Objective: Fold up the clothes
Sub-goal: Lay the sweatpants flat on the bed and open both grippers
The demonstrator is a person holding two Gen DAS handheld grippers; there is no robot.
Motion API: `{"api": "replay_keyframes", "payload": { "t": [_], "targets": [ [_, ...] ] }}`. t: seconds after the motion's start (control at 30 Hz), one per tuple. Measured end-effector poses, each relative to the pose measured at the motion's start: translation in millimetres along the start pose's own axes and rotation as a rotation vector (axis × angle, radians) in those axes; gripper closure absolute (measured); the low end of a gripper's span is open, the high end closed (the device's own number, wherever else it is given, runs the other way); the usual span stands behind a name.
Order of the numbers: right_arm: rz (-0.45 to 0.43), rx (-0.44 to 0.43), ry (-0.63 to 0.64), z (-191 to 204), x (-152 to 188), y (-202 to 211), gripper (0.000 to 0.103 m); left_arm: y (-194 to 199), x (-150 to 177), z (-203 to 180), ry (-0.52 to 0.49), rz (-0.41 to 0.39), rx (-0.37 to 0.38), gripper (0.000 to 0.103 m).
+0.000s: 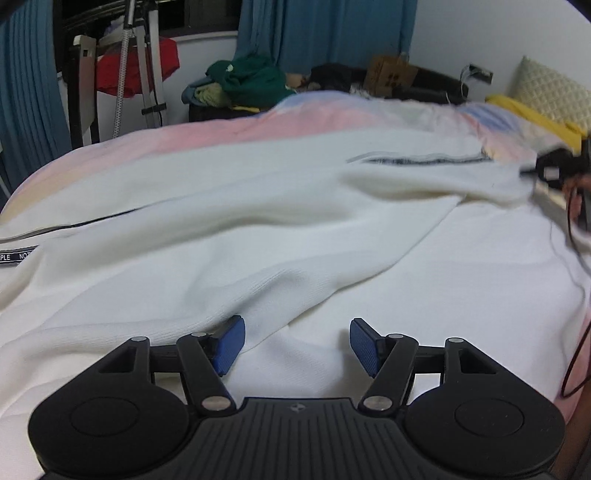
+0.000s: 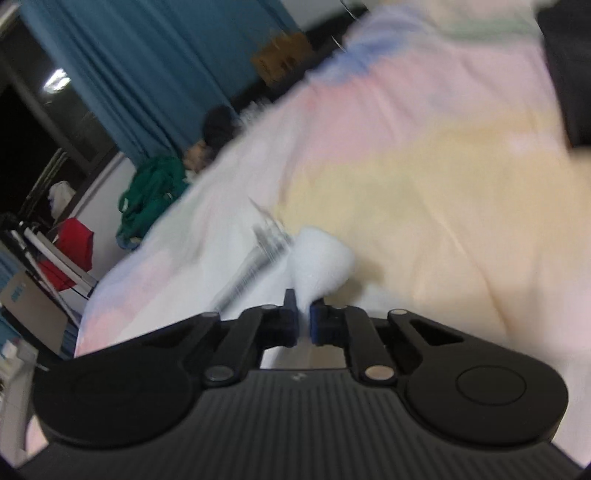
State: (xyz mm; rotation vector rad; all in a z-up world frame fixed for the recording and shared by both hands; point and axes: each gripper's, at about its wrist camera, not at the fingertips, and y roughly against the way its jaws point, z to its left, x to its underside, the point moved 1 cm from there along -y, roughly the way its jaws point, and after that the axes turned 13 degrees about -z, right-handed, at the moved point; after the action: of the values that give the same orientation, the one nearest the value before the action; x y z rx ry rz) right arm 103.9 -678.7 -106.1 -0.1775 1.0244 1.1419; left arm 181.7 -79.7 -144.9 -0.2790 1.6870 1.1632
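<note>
White knit fills the near bed: the sweater [image 1: 229,236] lies spread over the pastel bedspread [image 1: 207,129]. The left gripper [image 1: 297,345] hovers low over its near hem, its 2 blue pads [image 1: 231,343] spread wide, gripping nothing. To the right, the right gripper [image 2: 303,323] is clenched on a bunched sleeve end [image 2: 319,262], lifted off the bedspread. Farther back sit a green clothes pile [image 1: 245,79] and blue curtains [image 1: 325,33].
</note>
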Motion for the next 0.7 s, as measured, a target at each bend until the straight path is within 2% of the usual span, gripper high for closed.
{"api": "replay_keyframes", "payload": {
  "t": [0.07, 0.13, 0.37, 0.5, 0.57, 0.67, 0.7],
  "targets": [
    [-0.062, -0.049, 0.014, 6.7, -17.1, 2.8, 0.097, 1.2, 2.1, 0.0, -0.007, 0.006, -0.002, 0.037],
    [-0.060, -0.041, 0.007, 3.4, -24.5, 0.1, 0.097, 2.3, 2.6, 1.3, 0.006, 0.008, 0.001, 0.037],
    [-0.004, 0.042, 0.126, -21.3, 15.1, -25.2, 0.094, 5.9, 1.5, 7.5, 0.061, 0.010, 0.010, 0.037],
    [0.023, 0.057, 0.139, -17.0, 17.2, -23.9, 0.089, 15.2, -2.3, 15.0, 0.123, 0.003, 0.007, 0.037],
    [0.051, 0.073, 0.138, -13.0, 13.9, -15.4, 0.065, 22.0, -5.6, 19.3, 0.156, -0.003, 0.002, 0.037],
    [0.081, 0.111, 0.184, 1.3, 15.1, 2.3, 0.044, 35.1, -10.4, 24.3, 0.172, -0.021, -0.017, 0.037],
    [0.082, 0.120, 0.209, 8.0, 17.4, 11.5, 0.040, 39.7, -11.9, 25.9, 0.173, -0.028, -0.025, 0.036]
  ]
}}
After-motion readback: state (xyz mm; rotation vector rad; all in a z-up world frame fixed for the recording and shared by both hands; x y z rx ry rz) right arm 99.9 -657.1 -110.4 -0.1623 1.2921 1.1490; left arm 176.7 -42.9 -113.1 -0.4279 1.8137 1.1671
